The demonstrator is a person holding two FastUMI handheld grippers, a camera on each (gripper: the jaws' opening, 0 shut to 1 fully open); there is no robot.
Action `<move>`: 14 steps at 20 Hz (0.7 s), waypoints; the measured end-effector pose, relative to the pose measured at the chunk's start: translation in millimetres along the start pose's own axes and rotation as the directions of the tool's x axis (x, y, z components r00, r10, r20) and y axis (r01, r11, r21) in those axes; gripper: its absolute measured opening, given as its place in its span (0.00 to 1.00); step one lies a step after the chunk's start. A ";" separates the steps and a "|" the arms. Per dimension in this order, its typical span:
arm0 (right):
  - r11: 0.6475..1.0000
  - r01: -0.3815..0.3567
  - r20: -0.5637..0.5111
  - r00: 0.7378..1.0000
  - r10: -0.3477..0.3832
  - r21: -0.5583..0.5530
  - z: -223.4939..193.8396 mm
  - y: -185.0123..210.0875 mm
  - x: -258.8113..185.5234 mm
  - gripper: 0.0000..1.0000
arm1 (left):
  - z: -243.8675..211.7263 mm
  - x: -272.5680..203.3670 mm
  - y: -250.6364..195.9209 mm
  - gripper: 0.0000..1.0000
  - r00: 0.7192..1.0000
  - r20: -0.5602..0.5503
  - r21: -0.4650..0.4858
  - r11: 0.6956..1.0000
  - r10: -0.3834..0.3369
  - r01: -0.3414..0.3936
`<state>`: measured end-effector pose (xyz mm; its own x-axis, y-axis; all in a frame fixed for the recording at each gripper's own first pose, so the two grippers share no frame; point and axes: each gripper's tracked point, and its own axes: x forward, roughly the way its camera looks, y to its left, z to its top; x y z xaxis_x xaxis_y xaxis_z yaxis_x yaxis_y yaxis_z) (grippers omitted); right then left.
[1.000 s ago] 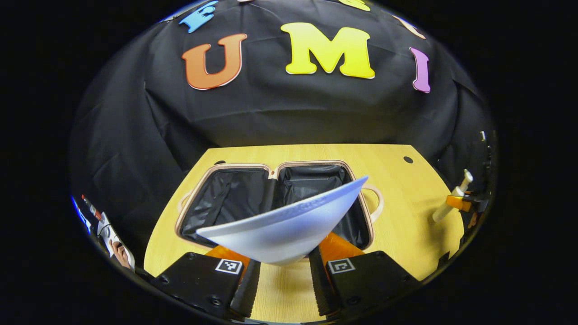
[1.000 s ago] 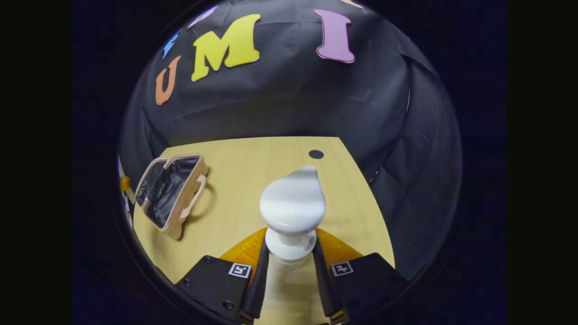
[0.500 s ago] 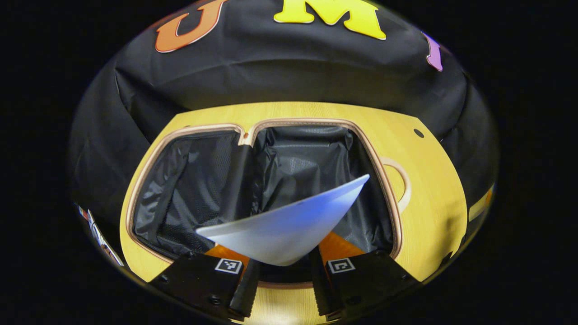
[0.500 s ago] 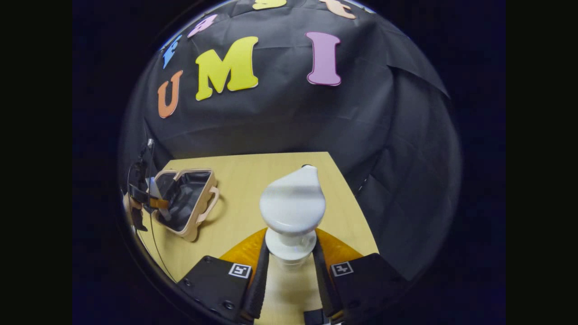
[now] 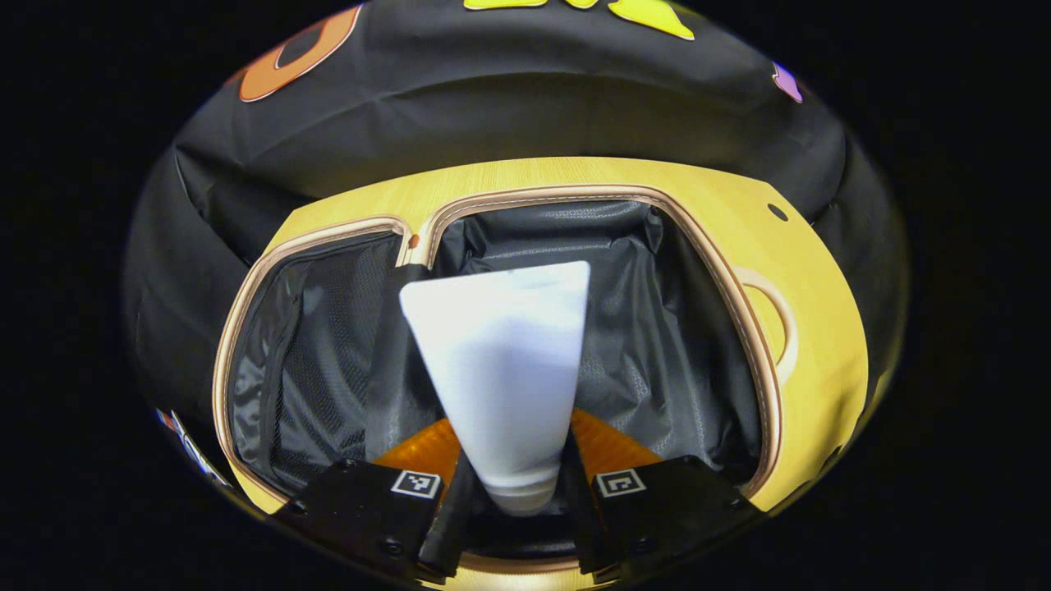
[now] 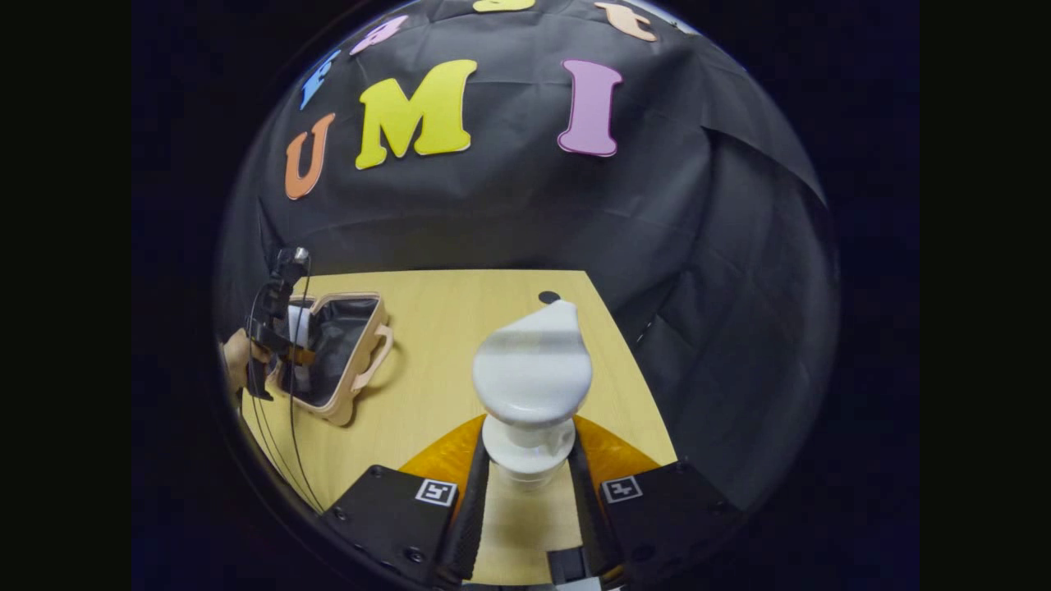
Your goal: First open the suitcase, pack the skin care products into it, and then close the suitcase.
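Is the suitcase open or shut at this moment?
Open. The suitcase lies spread flat on the table, both dark-lined halves exposed, with the white tube held over it.

Bright overhead light falls on the pale yellow wooden table, the white squeeze tube looks slightly soft, perhaps overexposed, and fisheye bending warps both views' darker edges.

The left gripper view looks down at close range into the open suitcase, while the right gripper view looks across the table from farther right, sharing that suitcase at its left.
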<state>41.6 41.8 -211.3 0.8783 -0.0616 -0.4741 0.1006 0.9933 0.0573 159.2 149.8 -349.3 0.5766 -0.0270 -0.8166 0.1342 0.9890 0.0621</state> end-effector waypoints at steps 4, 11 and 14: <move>0.999 -0.020 0.004 1.000 0.020 -0.044 8.2 18.2 -7.6 0.44 | -14.3 17.3 -1.2 0.51 0.999 -0.051 -0.047 0.999 -0.009 0.007; 0.983 -0.183 0.071 0.980 0.185 -0.026 96.3 111.1 11.8 0.47 | -10.5 7.3 -2.2 0.40 1.000 0.008 -0.098 0.995 -0.025 0.026; 0.948 -0.309 0.063 0.947 0.314 -0.075 126.3 185.7 35.2 0.46 | 5.9 -17.9 -6.6 0.57 0.987 0.137 -0.141 0.984 -0.086 0.105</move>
<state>150.2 211.7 -106.4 0.8933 0.2470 -0.3756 -0.2110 0.9682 0.1348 152.7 142.9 -331.7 0.6677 -0.1311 -0.7328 0.0786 0.9913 -0.1057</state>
